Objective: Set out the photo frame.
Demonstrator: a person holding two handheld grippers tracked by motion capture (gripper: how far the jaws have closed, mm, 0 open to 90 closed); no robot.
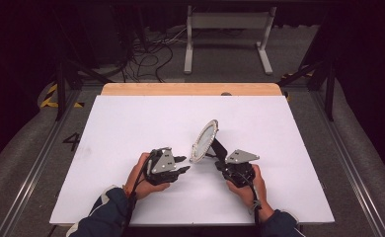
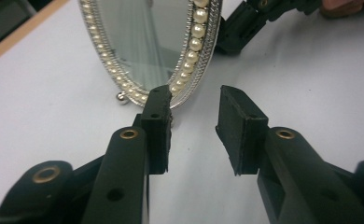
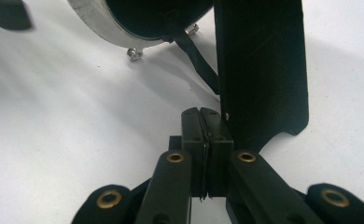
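Oval mirror (image 1: 204, 140) with pearl-trimmed frame stands tilted on the white table (image 1: 131, 123), centre of the high view. Left gripper (image 1: 184, 165) just left of it, jaws apart with nothing between; one pad sits at the frame's lower rim. Right gripper (image 3: 207, 116) lower centre of its own view, jaws pressed together beside the mirror's black back stand (image 3: 262, 65).

Bright, even light falls from overhead onto the white table (image 1: 131, 128), while the room from nine through twelve to three o'clock sinks into near black. The high view is soft and low in detail, with only faint shadows under the hands. In the right gripper view a blurred dark shape sits at eleven o'clock; the mirror (image 2: 147, 42) in the left gripper view reflects pale, streaky glare.
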